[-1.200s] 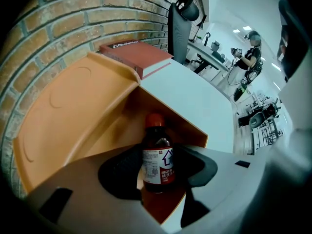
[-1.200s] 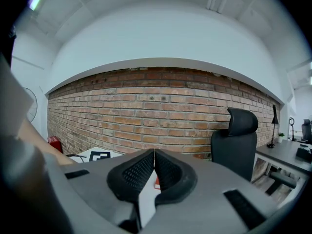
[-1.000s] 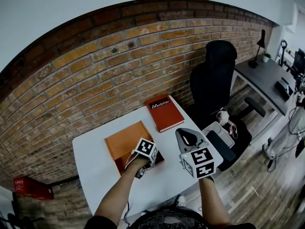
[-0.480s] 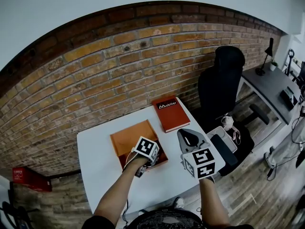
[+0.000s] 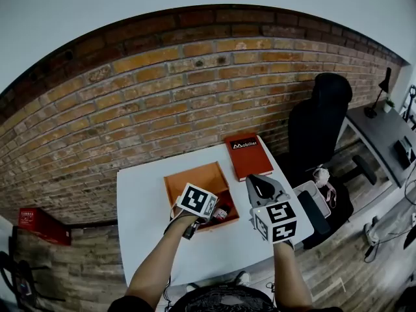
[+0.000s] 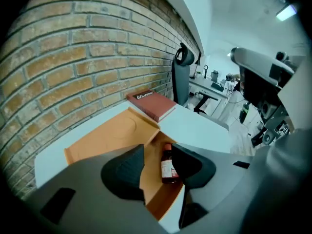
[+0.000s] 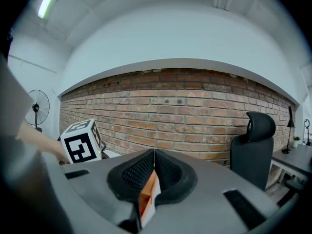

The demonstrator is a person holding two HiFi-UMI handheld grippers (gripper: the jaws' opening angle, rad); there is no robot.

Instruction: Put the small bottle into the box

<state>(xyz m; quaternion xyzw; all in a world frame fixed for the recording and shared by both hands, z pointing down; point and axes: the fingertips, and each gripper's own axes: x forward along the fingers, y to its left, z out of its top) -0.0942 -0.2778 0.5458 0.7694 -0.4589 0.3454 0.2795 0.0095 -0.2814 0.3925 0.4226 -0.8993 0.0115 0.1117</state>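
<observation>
In the head view, a white table point(image 5: 143, 229) is seen at the centre of the frame, set against a brick wall point(image 5: 162, 103). An open orange box point(image 5: 188, 182) lies in the middle of the table. A red book point(image 5: 247, 155) lies to its upper right, and a black office chair point(image 5: 318, 129) stands at the right edge. The left gripper point(image 5: 208, 212) is held over the lower part of the box. The small bottle point(image 5: 221, 213) lies inside the box just right of it. The right gripper point(image 5: 257, 182) is held beside the box's right edge.

In the left gripper view, the left gripper point(image 6: 157, 152) is seen with its jaws apart and nothing clamped between them. The small bottle point(image 6: 168, 168) lies on its side on the floor of the orange box point(image 6: 109, 133). It sits low in the frame's centre, below the gap and partly hidden behind the right-hand jaw. The red book point(image 6: 151, 105) is seen above the box, with the office chair point(image 6: 181, 77) beyond it.

In the right gripper view, the right gripper point(image 7: 154, 160) is seen with its jaws closed on a thin folded orange sheet point(image 7: 147, 201), which hangs down at the frame's lower centre. Whether this sheet belongs to the box cannot be told. The left gripper's marker cube point(image 7: 82, 141) is seen at the left. The brick wall point(image 7: 185, 116) fills the middle of the frame, and the office chair point(image 7: 253, 140) is seen at the right.
</observation>
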